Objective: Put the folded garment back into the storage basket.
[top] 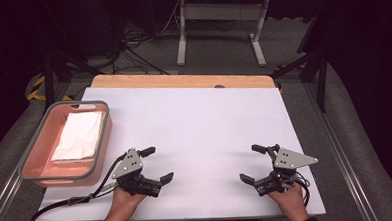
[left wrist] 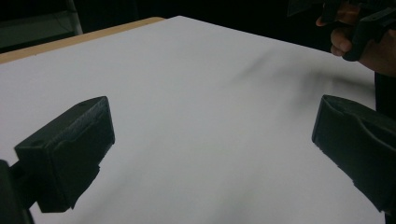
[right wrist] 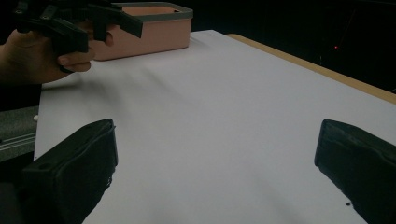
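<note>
White folded cloth (top: 78,136), lying flat in pink basin (top: 34,147) at left edge of bench (top: 204,125), well apart from both grippers. Nothing else on the white surface.

Left gripper (top: 159,164), jaws spread wide, empty, hovering low near front edge, just right of the basin's near corner. Right gripper (top: 252,163), likewise spread wide and empty, near front edge on the other side, pointed inward toward the left one. Bare bench between the jaws in both gripper views; basin and the left hand (right wrist: 42,53) visible far off in right gripper view.

Likely step in hand: reaching into the basin for the cloth. To do it well:
- Swing left gripper over the basin's near rim, clear of the grey lip, before descending.
- Keep jaws wide until straddling one folded edge, not the flat middle; a pinch on the middle probably lifts only the top layer.
- Tilt so lower jaw slides under the fold, then close firmly.
- Lift straight up to avoid dragging the basin along.
- Bring right gripper across only once cloth hangs free, ready for an opposite corner.
</note>
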